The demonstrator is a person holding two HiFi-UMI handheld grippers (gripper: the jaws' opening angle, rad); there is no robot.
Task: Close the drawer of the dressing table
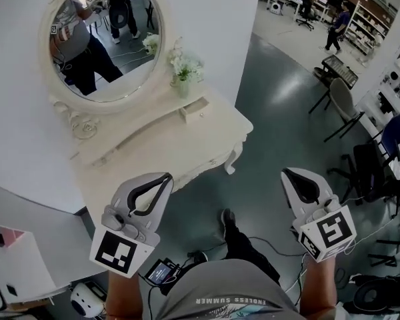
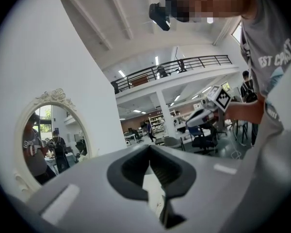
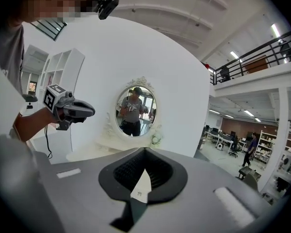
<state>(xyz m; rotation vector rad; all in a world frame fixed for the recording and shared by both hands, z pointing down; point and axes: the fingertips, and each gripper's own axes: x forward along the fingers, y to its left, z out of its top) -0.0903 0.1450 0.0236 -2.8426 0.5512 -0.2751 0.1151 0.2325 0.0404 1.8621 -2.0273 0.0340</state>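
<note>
Dressing table [image 1: 187, 145], white, well ahead of you; its small drawer [image 1: 195, 110] juts out beside the flower vase [image 1: 184, 85]; left tool [image 1: 161, 182] and right tool [image 1: 293, 177] both closed, empty; approach squarely and press the drawer front flat with closed tips.

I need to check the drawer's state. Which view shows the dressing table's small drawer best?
The head view: the drawer juts out from the dressing table, seen from above. The right gripper view shows the table far off, with the drawer too small to tell. The left gripper view shows only the mirror.
</note>
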